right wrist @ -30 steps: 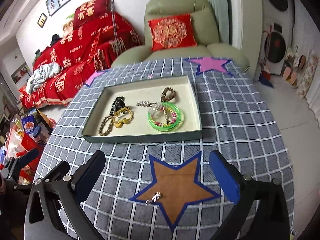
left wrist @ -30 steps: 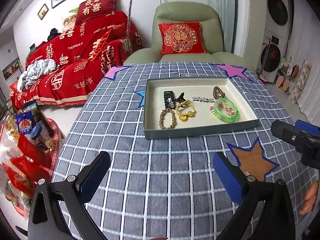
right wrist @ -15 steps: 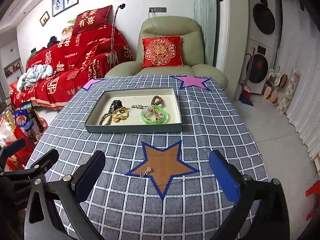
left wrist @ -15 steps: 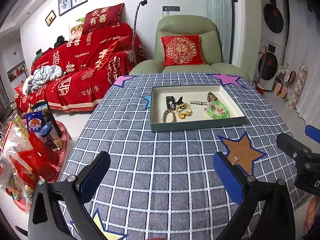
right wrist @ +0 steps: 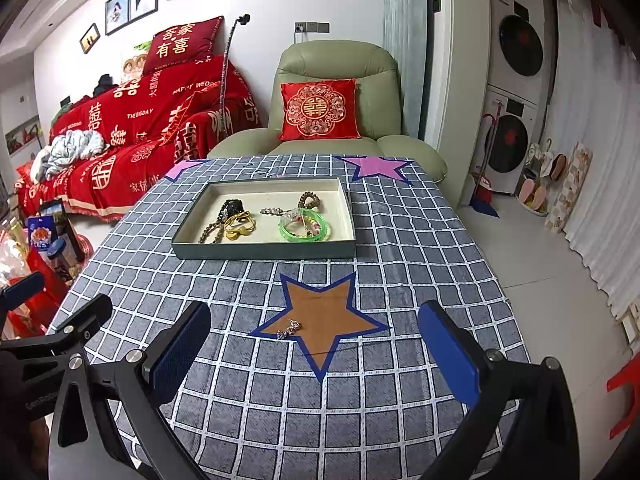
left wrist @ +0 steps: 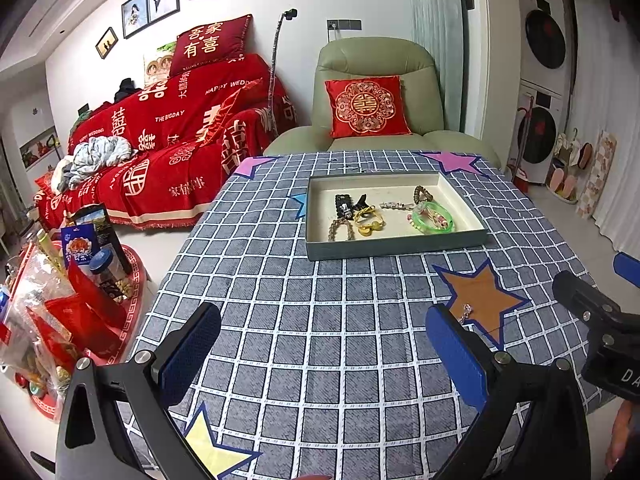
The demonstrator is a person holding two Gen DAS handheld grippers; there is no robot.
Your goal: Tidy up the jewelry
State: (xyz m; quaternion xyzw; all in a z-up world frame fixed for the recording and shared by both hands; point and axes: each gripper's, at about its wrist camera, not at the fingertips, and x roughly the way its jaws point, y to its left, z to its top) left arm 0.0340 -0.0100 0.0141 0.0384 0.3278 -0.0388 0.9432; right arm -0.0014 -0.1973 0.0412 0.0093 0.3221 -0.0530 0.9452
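Note:
A shallow grey-green tray (left wrist: 396, 247) (right wrist: 264, 252) sits on the checked tablecloth and holds a green bangle (left wrist: 434, 220) (right wrist: 305, 231), a gold piece (left wrist: 370, 229) (right wrist: 236, 233), bead bracelets (left wrist: 341, 229) (right wrist: 212, 234) and dark hair clips (left wrist: 345, 204) (right wrist: 232, 205). A small silver jewel (left wrist: 465, 312) (right wrist: 289, 329) lies loose on the brown star (left wrist: 486, 300) (right wrist: 324, 312), outside the tray. My left gripper (left wrist: 324, 356) is open and empty, held back from the tray. My right gripper (right wrist: 316, 348) is open and empty, above the table just short of the silver jewel.
A green armchair (left wrist: 376, 92) with a red cushion stands behind the table. A red-covered sofa (left wrist: 168, 140) and bags of goods on the floor (left wrist: 60, 300) are to the left. Washing machines (right wrist: 516, 92) are to the right. Purple stars (right wrist: 376, 166) mark the far corners.
Both grippers have pulled back and risen away from the tray, which now looks smaller and farther. Both stay open and empty. The silver jewel has not moved.

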